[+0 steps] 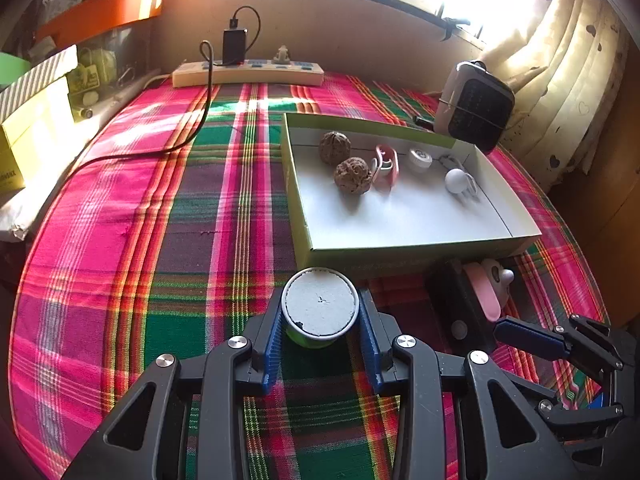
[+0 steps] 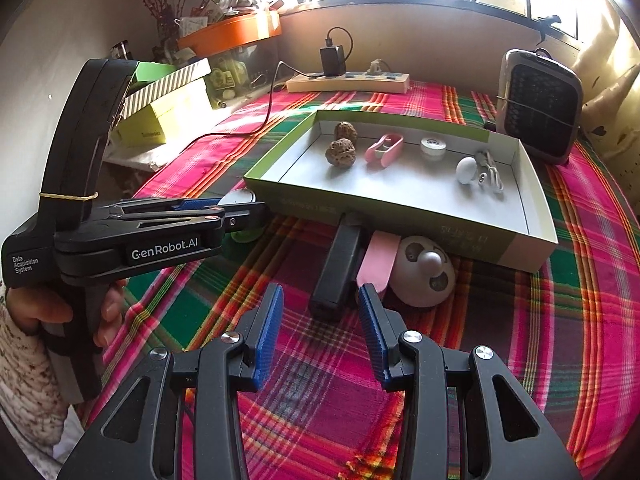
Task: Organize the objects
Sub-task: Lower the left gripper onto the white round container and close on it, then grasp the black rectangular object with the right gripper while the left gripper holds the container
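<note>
My left gripper [image 1: 320, 320] is shut on a small round green tub with a white lid [image 1: 319, 304], standing on the plaid cloth just in front of the shallow green box [image 1: 400, 256]. From the right wrist view the tub [image 2: 239, 200] shows between the left gripper's [image 2: 244, 216] fingers. My right gripper [image 2: 321, 296] is open with nothing gripped. Just ahead of it, against the box's front wall [image 2: 400, 216], lie a black bar-shaped object [image 2: 338, 268], a pink strip [image 2: 378, 260] and a white round toy [image 2: 424, 276]. In the box are two walnuts [image 1: 352, 174], a pink clip [image 1: 386, 164] and small white items [image 1: 456, 180].
A power strip [image 1: 248, 72] with a plugged charger lies at the table's far edge, and its cable trails to the left. A small heater [image 1: 476, 104] stands behind the box at the right. Yellow and striped boxes [image 1: 32, 132] are stacked at the left. A hand [image 2: 108, 312] holds the left gripper's handle.
</note>
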The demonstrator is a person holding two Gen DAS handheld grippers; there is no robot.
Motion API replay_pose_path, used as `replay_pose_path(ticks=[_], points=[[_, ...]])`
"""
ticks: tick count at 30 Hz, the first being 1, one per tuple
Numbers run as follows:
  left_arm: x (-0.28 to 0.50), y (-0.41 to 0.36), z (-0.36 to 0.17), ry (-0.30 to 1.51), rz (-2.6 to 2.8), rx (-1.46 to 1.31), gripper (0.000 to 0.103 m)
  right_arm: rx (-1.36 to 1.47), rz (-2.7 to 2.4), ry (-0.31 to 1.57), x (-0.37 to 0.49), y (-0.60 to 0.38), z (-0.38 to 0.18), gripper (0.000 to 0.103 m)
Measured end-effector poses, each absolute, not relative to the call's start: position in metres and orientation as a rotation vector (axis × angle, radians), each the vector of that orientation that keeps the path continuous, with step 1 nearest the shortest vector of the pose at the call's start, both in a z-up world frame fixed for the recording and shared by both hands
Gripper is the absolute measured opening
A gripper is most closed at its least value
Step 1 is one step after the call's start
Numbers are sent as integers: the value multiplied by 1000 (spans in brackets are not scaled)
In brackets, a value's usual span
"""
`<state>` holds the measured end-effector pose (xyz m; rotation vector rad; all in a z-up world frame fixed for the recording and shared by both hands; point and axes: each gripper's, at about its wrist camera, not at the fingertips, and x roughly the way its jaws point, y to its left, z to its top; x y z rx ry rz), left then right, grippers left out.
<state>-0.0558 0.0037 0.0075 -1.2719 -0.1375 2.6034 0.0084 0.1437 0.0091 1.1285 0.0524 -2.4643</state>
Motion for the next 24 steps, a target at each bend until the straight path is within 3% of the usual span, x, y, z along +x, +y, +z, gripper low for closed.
replay_pose_path(ticks=[5,11,24], points=[[-56,-1,5,-157,2594,-1274,32,1150,-2463,39,5,142,4,40],[-56,-2,4,-156,2590,-1269,32,1159,-2483,28,1,142,3,24],[-56,-13,6,-167,2609,-1274,32,1182,-2288,-129,-1,134,-2,22]])
